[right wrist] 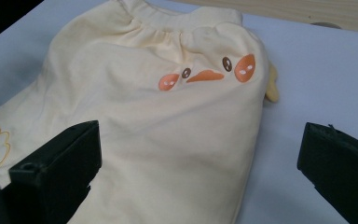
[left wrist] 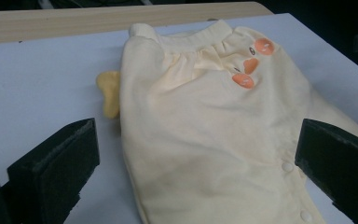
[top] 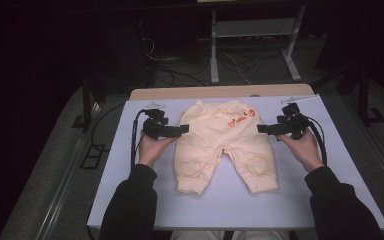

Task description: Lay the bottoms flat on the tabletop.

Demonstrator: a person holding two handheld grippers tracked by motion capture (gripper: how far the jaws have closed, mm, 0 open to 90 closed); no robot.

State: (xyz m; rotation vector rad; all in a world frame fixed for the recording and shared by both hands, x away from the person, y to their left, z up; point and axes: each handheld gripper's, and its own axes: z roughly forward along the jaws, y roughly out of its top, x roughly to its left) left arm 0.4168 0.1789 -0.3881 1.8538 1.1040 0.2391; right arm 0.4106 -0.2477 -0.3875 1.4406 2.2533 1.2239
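Both claws stand wide open and grip nothing: the left gripper (top: 180, 129) at centre-left of the high view points at the waist edge of the pale yellow baby pants (top: 225, 145), the right gripper (top: 266, 128) at their opposite edge. Those pants lie flat mid-frame on the white table (top: 130, 170), an orange duck face (right wrist: 205, 73) near the waistband.

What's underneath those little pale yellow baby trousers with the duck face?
The pale yellow baby trousers lie flat on a white table sheet. A darker yellow flap pokes from beneath one side; anything else underneath is covered.
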